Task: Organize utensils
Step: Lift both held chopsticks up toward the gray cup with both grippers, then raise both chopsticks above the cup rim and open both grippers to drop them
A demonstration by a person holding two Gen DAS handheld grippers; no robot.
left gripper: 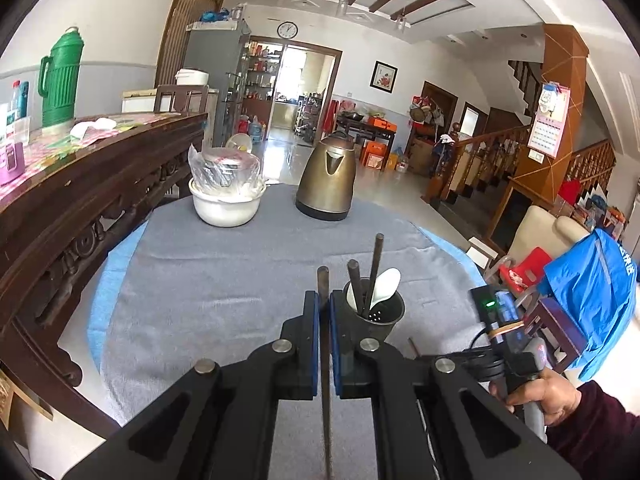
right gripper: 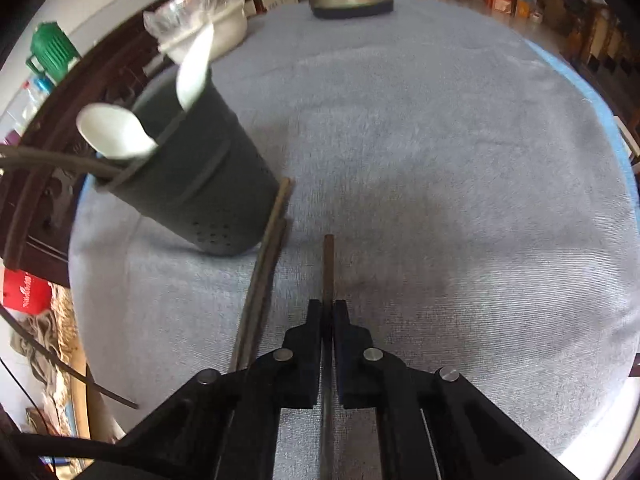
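A black utensil cup (left gripper: 374,314) stands on the grey cloth, holding two dark chopsticks (left gripper: 376,268) and white spoons (left gripper: 386,282). My left gripper (left gripper: 324,300) is shut on a dark chopstick (left gripper: 323,276) just left of the cup, its tip sticking up between the blue pads. In the right wrist view the cup (right gripper: 200,184) sits to the upper left with the spoons (right gripper: 116,132) leaning out. My right gripper (right gripper: 328,308) is shut on another chopstick (right gripper: 329,264) that points forward over the cloth. Two more chopsticks (right gripper: 266,256) lie on the cloth beside the cup's base.
A brass-coloured kettle (left gripper: 326,184) and a white bowl (left gripper: 226,204) with a plastic-wrapped item stand at the far side of the round table (left gripper: 180,280). A dark carved wooden sideboard (left gripper: 80,200) borders the left. A person's hand (left gripper: 548,396) grips the other handle at right.
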